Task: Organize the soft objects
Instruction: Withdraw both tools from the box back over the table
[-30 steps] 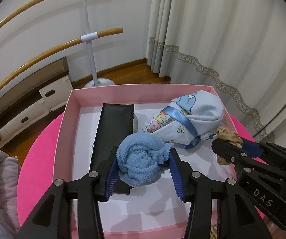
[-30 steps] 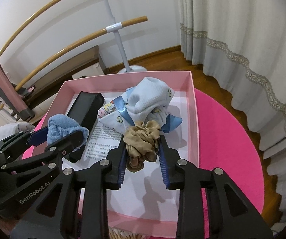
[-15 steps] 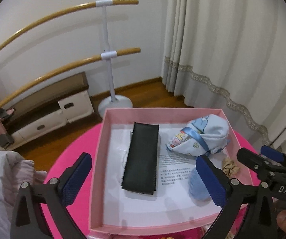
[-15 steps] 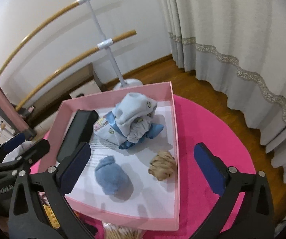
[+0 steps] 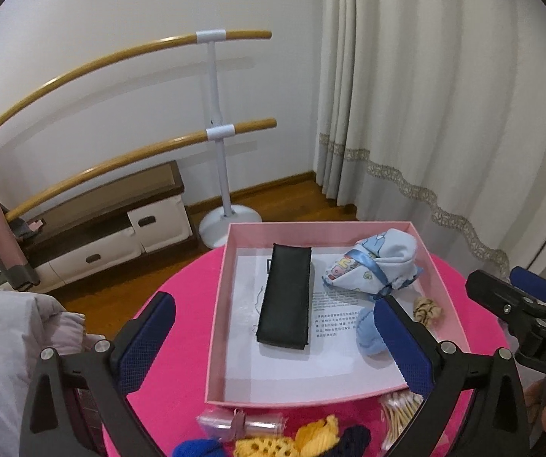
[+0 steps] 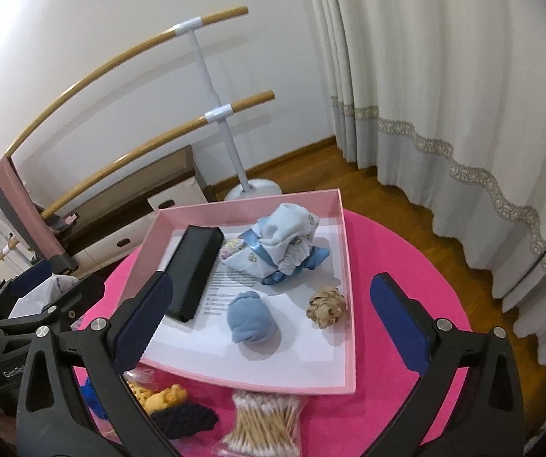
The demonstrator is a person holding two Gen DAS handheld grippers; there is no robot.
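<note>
A pink box (image 5: 217, 304) (image 6: 350, 304) sits on a round pink table. In it lie a blue rolled cloth (image 6: 250, 321) (image 5: 368, 333), a tan scrunchie (image 6: 327, 307) (image 5: 428, 309), a light blue bundle tied with blue ribbon (image 6: 280, 245) (image 5: 379, 264) and a black case (image 5: 286, 301) (image 6: 193, 274). My left gripper (image 5: 273, 342) is open and empty, raised in front of the box. My right gripper (image 6: 273, 323) is open and empty, raised in front of the box.
In front of the box lie a yellow knit piece (image 5: 284, 441) (image 6: 158, 396), dark blue fabric (image 6: 183, 421), a bright blue piece (image 5: 196, 449), a pack of cotton swabs (image 6: 265, 419) (image 5: 400, 415) and a small clear packet (image 5: 242, 424). A ballet barre (image 5: 215, 129), low drawers and curtains stand behind.
Both grippers opened and let go of the blue cloth and the tan scrunchie, which now lie in the box. Both grippers pulled back and up.
</note>
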